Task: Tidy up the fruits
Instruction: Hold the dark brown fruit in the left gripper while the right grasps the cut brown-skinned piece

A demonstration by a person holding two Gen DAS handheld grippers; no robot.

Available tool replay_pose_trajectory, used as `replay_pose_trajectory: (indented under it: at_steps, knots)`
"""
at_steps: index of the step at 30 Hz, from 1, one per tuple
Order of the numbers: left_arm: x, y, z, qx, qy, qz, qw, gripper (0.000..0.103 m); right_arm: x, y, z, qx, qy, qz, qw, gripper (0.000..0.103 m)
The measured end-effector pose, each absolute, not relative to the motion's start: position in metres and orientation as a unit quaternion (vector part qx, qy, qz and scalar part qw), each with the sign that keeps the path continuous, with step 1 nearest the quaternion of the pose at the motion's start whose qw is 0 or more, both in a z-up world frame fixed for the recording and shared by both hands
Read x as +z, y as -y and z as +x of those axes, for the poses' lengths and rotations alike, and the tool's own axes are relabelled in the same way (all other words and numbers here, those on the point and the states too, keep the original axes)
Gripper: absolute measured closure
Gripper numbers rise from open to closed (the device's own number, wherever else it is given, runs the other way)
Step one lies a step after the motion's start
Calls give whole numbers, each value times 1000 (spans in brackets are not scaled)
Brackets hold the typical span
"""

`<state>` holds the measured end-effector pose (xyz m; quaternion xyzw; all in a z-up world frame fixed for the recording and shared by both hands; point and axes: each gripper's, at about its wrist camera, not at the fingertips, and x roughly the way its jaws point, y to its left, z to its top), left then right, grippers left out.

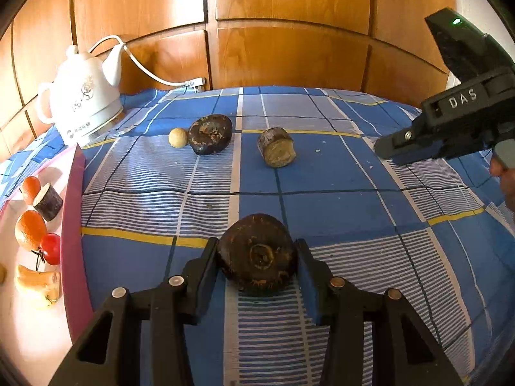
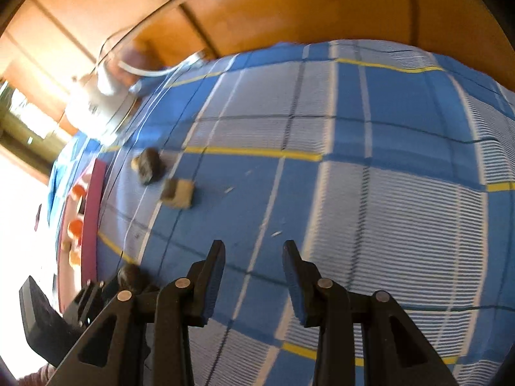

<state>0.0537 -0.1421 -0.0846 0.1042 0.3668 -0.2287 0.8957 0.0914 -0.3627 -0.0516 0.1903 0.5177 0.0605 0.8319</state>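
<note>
While the left tongs [image 1: 257, 259] sat low in the left wrist frame with a dark round fruit [image 1: 257, 254] between their pads, apparently touching on both sides, the step in hand looked like a pickup bound for the pink-walled tray [image 1: 74, 199] at the left edge. To do it well, the grip probably needed to stay centred across the fruit's widest part, and the lift should clear the tray wall before the fruit is set among the oranges [image 1: 30, 229] and red tomato [image 1: 51, 248] without knocking them. The right tongs [image 2: 253, 276] stood part-open and empty above the blue checked cloth [image 2: 354, 148] on the worktop. Only the left wrist view showed the tray's contents sharply, the white kettle [image 1: 84, 96], a pale ball [image 1: 177, 137], another dark fruit [image 1: 210, 134] and a cut brown piece [image 1: 276, 147] across the middle. The right wrist view was blurred and tilted, but it showed the cloth's bare right side.
</note>
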Motion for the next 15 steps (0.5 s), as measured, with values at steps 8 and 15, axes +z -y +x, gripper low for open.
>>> replay_pose_trajectory:
  at_steps: [8,15]
  knots:
    - [-85,141,52,-233,-361,100,897,57,-58,339,104,80,-531,191,822,52]
    - [-86,139,52,-236,-359,97,898,57,-52,313,146,90,-525,218,818,45]
